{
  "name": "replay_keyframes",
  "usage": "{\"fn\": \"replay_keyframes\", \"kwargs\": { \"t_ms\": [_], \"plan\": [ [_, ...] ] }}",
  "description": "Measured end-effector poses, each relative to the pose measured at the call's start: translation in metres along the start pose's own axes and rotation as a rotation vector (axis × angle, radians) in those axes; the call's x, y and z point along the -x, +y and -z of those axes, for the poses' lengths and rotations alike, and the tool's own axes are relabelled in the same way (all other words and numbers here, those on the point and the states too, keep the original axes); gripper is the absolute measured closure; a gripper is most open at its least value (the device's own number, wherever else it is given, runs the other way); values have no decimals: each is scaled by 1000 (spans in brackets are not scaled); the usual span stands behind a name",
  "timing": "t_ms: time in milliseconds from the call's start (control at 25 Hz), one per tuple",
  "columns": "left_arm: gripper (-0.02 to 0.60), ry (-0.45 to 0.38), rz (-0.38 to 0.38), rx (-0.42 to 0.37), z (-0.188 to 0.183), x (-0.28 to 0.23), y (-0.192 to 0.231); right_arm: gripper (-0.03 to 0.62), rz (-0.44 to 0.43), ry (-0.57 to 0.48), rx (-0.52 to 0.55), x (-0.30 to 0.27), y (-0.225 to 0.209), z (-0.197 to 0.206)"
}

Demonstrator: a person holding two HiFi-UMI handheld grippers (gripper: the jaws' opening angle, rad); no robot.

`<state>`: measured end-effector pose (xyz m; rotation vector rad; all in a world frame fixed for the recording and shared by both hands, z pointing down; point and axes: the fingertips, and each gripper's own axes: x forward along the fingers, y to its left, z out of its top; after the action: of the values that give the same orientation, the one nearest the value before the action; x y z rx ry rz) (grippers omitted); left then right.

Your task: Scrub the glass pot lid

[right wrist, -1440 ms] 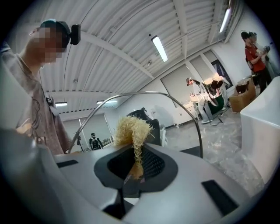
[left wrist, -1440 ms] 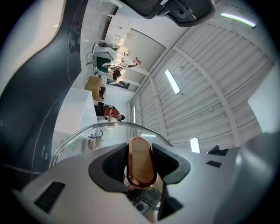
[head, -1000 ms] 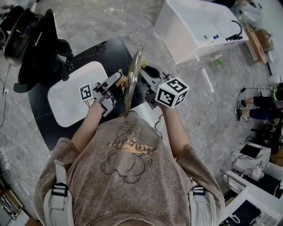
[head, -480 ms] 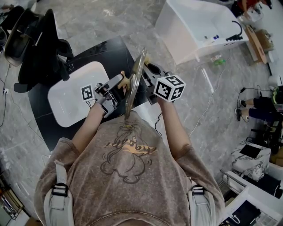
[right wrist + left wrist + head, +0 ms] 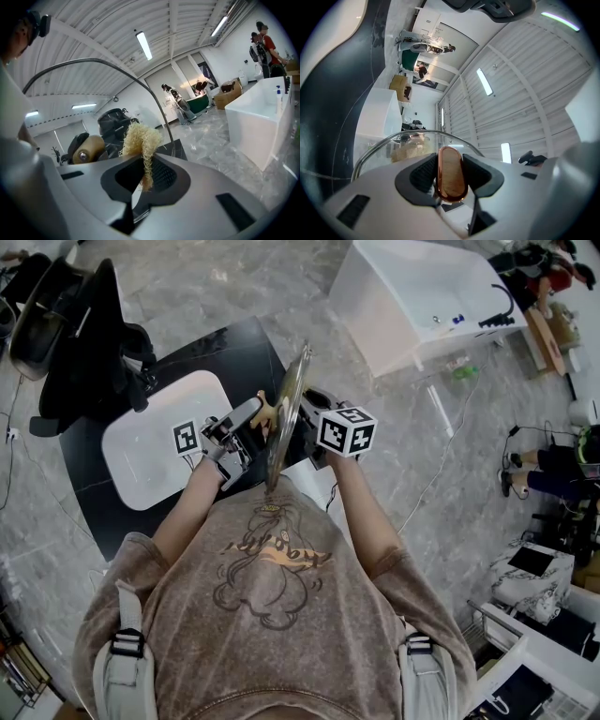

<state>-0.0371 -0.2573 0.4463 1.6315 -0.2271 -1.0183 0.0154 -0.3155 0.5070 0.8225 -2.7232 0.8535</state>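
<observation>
Your left gripper [image 5: 253, 418] clamps the knob [image 5: 450, 174], holding the glass pot lid [image 5: 285, 420] on edge in front of you, so the scrubber [image 5: 140, 138] pinched in your right gripper [image 5: 146, 174] sits just beside its right face.

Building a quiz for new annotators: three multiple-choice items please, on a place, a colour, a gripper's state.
1. Where is the glass lid? A) flat on the black table B) held on edge in the air C) in the white tub
2. What colour is the scrubber in the right gripper? A) blue B) black C) pale yellow
3. The left gripper is: A) shut on the lid's knob B) open, empty C) shut on the scrubber
Answers: B, head view shows it upright, off the table; C, yellowish fibres sit between the jaws; A, both pads press the knob.
</observation>
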Motion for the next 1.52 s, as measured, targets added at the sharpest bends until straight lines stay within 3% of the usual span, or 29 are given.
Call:
{"fn": "replay_keyframes", "kwargs": {
  "t_ms": [560, 1040, 1280, 1520],
  "plan": [
    [396, -28, -9, -7, -8, 3, 1, 553, -38, 151, -14, -1, 12, 67],
    [396, -36, -22, -15, -11, 5, 3, 553, -217, 160, 31, 21, 62, 66],
    [396, -41, -40, -30, -12, 7, 4, 553, -208, 139, 33, 24, 59, 62],
    [396, -21, -129, -112, -18, 14, 4, 553, -110, 84, 7, 39, 33, 55]
  ]
}}
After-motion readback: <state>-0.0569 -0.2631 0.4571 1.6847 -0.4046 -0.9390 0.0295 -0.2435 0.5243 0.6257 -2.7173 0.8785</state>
